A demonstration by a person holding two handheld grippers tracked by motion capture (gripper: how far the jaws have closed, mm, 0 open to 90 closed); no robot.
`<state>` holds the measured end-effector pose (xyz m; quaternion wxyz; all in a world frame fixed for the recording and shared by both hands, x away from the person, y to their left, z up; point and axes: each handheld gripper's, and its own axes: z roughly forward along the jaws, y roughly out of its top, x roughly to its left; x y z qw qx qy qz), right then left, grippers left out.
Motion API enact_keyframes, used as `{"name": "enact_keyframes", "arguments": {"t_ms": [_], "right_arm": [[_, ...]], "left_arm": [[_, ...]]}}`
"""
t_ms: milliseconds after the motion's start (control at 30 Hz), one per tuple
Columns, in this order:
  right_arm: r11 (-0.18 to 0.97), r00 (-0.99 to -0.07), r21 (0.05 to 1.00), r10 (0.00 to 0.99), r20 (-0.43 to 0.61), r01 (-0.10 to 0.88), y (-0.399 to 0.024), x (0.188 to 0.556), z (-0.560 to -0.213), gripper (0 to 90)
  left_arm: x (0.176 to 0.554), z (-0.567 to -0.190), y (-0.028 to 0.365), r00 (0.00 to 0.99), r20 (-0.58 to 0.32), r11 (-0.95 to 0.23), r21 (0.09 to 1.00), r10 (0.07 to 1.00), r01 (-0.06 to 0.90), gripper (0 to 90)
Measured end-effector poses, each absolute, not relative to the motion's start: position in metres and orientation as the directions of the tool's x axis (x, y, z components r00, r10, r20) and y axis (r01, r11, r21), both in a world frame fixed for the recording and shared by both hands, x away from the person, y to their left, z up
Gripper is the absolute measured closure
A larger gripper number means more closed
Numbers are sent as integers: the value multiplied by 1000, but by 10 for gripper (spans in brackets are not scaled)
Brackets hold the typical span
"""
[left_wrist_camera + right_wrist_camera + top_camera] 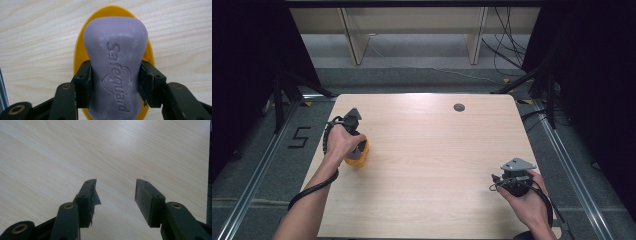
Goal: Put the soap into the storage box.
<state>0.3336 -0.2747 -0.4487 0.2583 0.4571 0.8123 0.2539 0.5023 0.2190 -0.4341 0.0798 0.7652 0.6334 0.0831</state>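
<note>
Left claw (115, 82) is clamped on a purple soap (115, 65), pads pressing both its narrow sides. Soap sits over a yellow dish (79, 50) on the tabletop (37, 37); whether it rests in the dish or hangs just above, can't tell. In the high view the left hand (341, 141) covers most of the soap, w/ just a grey-purple bit and the dish's orange-yellow rim (362, 159) peeking out near the tabletop's left edge.

Right claw (115, 192) stands apart, nothing btwn the pads, bare wood under it (left pad has a ragged flap of torn lining). In the high view it sits near the right-front corner (511, 181), well apart from the soap.

Around: small dark round hole (459, 107) in the tabletop's far side, nothing btwn the two claws. Beyond: shelf legs (353, 45), loose cables (504, 50), a "5" marked on the floor (300, 136). Dish's near end is cut off by the frame bottom in the left gripper view.
</note>
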Motion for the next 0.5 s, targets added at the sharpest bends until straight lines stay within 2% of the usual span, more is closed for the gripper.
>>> {"name": "enact_keyframes", "arguments": {"t_ms": [100, 200, 333, 367, 500], "right_arm": [[454, -449, 649, 873, -189, 610, -275, 334, -449, 519], [457, -451, 650, 872, -192, 607, -275, 334, -449, 519], [455, -450, 649, 873, -189, 610, -275, 334, -449, 518], [456, -451, 649, 872, -190, 608, -275, 334, -449, 518], [454, -449, 649, 873, -189, 610, -275, 333, -449, 518]], "left_arm": [[503, -434, 220, 203, 31, -205, 207, 979, 956, 491], [502, -439, 216, 152, 17, -151, 248, 988, 957, 491], [502, -441, 216, 168, 21, -168, 244, 986, 955, 491], [501, -443, 213, 119, 1, -115, 252, 993, 961, 491], [502, -443, 216, 163, 18, -162, 247, 987, 955, 491]]}}
